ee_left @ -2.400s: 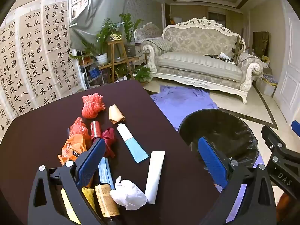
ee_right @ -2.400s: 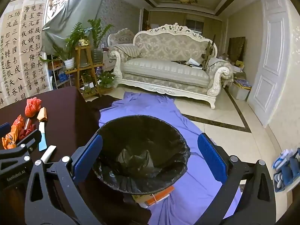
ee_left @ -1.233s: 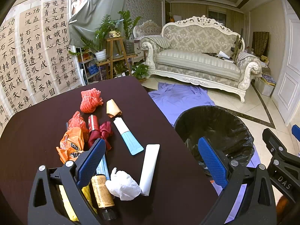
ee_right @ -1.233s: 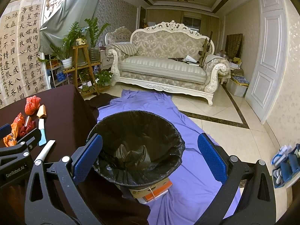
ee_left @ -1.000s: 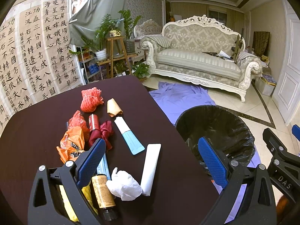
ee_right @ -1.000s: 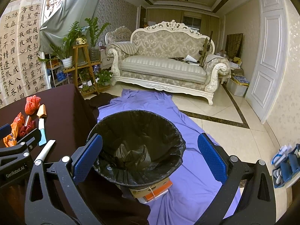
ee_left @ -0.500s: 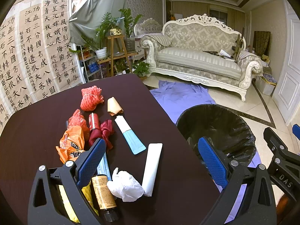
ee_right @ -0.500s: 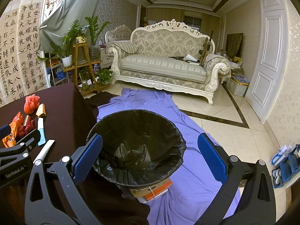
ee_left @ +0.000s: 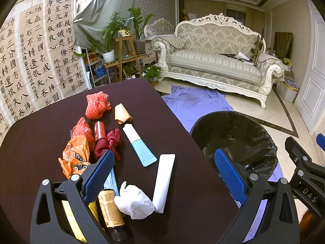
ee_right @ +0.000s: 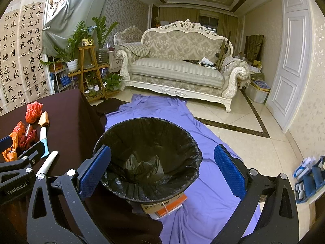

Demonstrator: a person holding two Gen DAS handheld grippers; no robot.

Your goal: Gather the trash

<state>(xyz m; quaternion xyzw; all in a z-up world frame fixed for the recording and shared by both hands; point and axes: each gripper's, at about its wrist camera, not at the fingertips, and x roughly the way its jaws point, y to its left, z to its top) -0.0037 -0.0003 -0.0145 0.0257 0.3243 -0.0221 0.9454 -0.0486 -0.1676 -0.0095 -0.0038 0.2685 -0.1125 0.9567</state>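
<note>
Both the left tongs [ee_left: 162, 170] and the right tongs [ee_right: 162, 168] are spread wide and hold nothing. The trash [ee_left: 133, 201], a loose pile of crumpled tissue, wrappers and a bottle, lies near the front edge of the desk [ee_left: 178, 142]. I think a light piece may slip from the pads and fall beside the bin [ee_right: 150, 142], which stands on the floor past the right edge of the desk

My left claw [ee_left: 162, 168] hides part of a yellow wrapper [ee_left: 70, 217]; the bin [ee_right: 150, 148] covers boxes [ee_right: 166, 205] beneath.
</note>
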